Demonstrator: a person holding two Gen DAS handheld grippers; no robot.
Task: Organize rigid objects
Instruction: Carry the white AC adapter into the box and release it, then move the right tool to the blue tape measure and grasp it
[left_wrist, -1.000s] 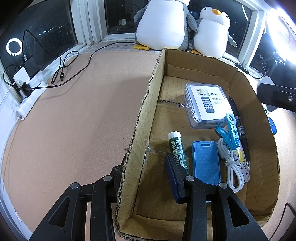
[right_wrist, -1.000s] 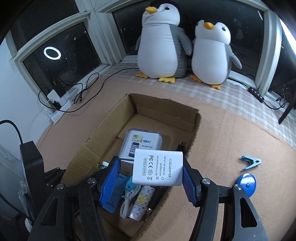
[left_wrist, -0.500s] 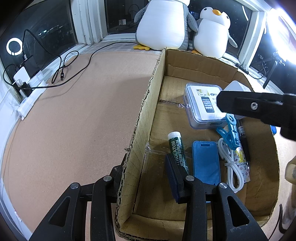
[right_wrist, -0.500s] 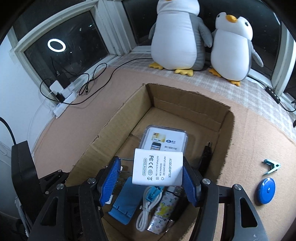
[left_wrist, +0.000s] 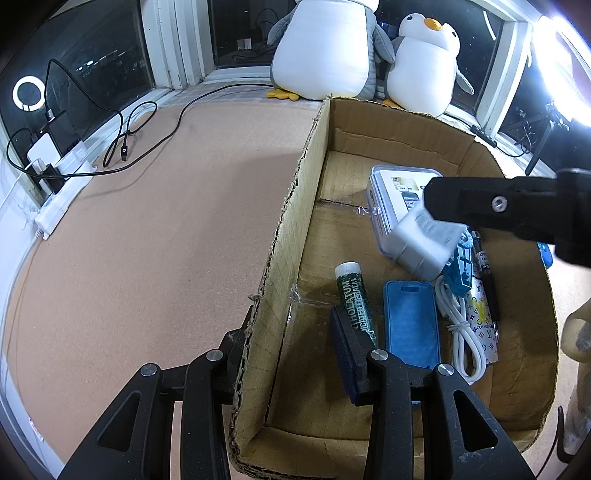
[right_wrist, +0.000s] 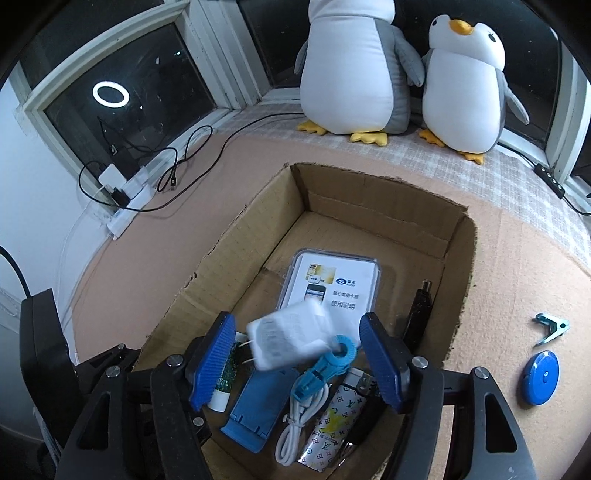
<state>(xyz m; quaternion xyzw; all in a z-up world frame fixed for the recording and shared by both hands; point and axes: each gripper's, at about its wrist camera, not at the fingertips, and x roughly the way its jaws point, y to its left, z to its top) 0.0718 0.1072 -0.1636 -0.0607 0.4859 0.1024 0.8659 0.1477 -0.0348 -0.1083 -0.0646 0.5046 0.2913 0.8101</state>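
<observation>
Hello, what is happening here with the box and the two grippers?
A person is packing small items into a cardboard box. The left gripper is shut on the box's side wall, steadying it. The right gripper is opening its jaws, and the white AC adapter is blurred between them, free of the pads, dropping among the items already inside.

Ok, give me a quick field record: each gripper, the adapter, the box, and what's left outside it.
left gripper: shut on cardboard box wall
right gripper: jaws opening, pads clear of adapter
white adapter: blurred, tilted, loose between the pads above the box contents
outside box: blue tape measure, metal clip on the table
</observation>
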